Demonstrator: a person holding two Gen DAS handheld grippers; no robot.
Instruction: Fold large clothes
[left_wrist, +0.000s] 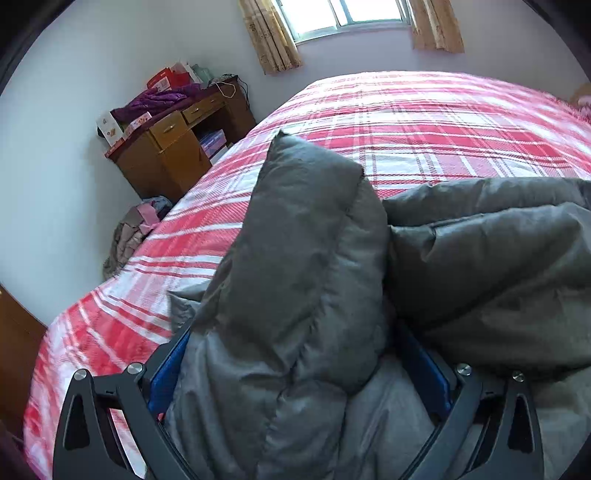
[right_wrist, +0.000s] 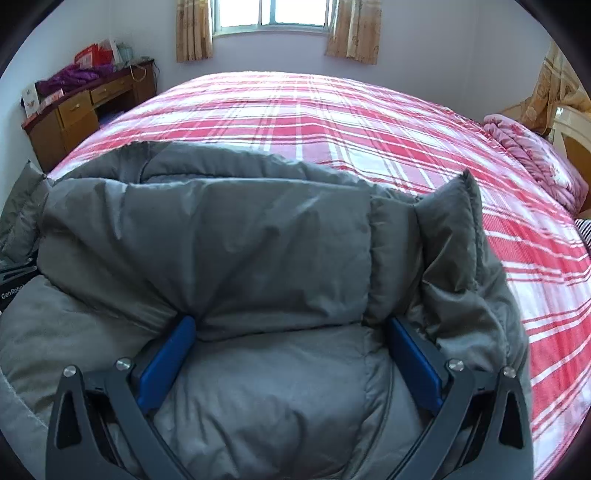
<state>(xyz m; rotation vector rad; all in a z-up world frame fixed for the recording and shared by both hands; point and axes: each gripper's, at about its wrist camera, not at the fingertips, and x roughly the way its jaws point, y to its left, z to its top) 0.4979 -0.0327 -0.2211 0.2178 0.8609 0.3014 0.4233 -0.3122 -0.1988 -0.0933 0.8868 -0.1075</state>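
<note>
A large grey puffer jacket (left_wrist: 314, 258) lies on the near side of a bed with a red and white plaid cover (left_wrist: 424, 122). My left gripper (left_wrist: 295, 354) holds a thick fold of the jacket between its blue pads (left_wrist: 166, 373), and a padded corner stands up in front of it. My right gripper (right_wrist: 291, 332) holds another bulky part of the jacket (right_wrist: 221, 240) between its blue pads (right_wrist: 166, 354). The jaws of both stand wide around the thick padding. The bed cover (right_wrist: 332, 118) stretches beyond.
A wooden desk (left_wrist: 177, 147) piled with boxes and purple cloth stands at the far left by the wall. A heap of clothes (left_wrist: 129, 229) lies on the floor beside the bed. A pink blanket (right_wrist: 532, 155) lies at the bed's right edge by a headboard (right_wrist: 572, 129).
</note>
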